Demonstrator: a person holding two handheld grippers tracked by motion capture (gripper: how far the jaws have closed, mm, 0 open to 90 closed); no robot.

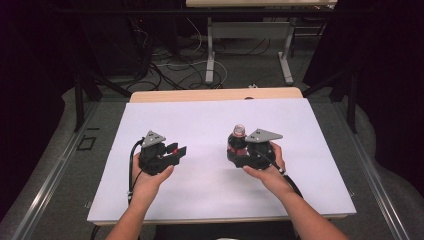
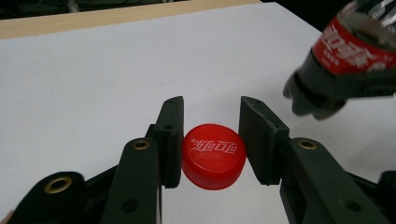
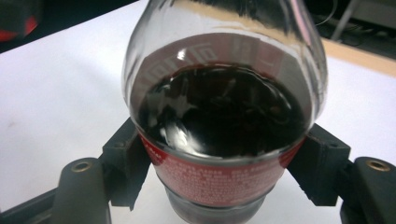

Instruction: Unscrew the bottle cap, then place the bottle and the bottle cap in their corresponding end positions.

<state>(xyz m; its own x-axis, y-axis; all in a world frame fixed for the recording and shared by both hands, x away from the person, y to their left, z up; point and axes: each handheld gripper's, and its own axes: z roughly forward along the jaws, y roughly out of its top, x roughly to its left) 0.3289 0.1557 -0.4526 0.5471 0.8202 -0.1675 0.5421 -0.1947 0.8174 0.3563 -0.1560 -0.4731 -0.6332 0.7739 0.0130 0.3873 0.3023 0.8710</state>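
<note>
Item: round red plastic screw cap (image 2: pixel 214 156) with white lettering, pinched between the black jaws of the left gripper (image 2: pixel 210 140) above the white table sheet (image 1: pixel 200 120).

Item: clear plastic cola bottle (image 3: pixel 224 116), red label, dark drink inside, clamped at the label band by the right gripper (image 3: pixel 224 182); neck uncapped (image 1: pixel 239 130), bottle tilted, held right of the cap and well apart from it.

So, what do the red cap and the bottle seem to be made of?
Red cap: probably moulded plastic, smooth, slightly glossy, with fine ridges around the edge and a white printed logo. Bottle: clear and shiny, likely plastic though glass is possible; dark drink shows through, and a red printed label wraps it.
</note>
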